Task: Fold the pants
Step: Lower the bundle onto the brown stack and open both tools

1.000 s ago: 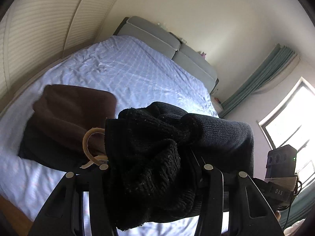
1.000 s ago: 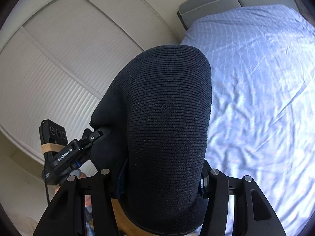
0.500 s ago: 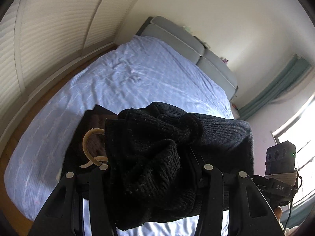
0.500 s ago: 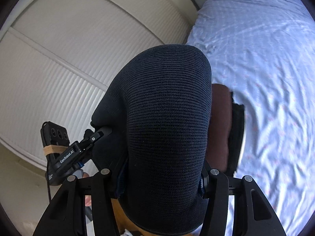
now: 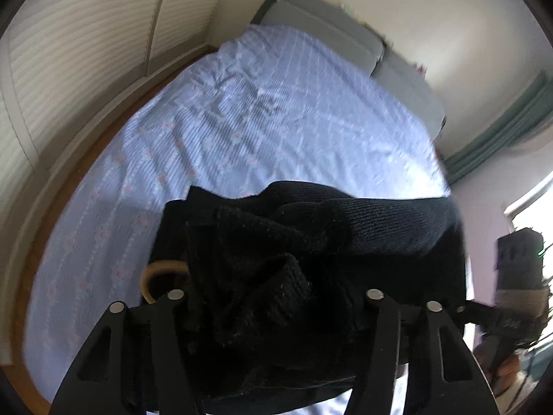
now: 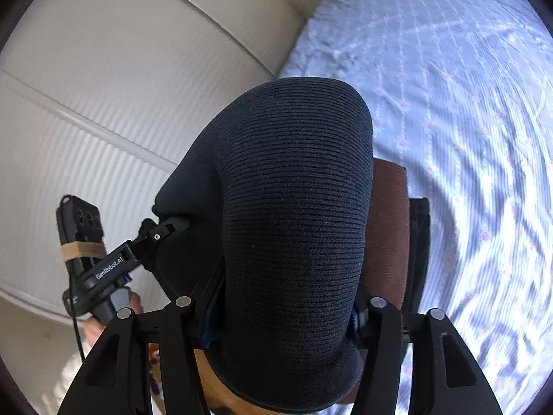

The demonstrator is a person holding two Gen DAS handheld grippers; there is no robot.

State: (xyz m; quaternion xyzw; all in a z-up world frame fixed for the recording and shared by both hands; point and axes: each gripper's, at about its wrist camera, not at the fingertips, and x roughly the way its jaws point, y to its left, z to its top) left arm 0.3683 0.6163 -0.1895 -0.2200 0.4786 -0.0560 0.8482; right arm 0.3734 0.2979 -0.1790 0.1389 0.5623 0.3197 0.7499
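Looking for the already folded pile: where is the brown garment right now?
In the right wrist view, the brown garment lies on the blue bedsheet, just right of the held black knit pants, atop a dark folded piece.

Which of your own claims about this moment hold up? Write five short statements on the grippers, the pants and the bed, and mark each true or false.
1. The left gripper is shut on the black knit pants. True.
2. The right gripper is open, holding nothing. False: the same pants bulge up from between its fingers.
3. The bed has a light blue patterned sheet. True.
4. A folded brown garment lies on the bed beside the held pants. True.
5. The pants lie flat on the sheet, fully folded. False: they are bunched and held up by both grippers.
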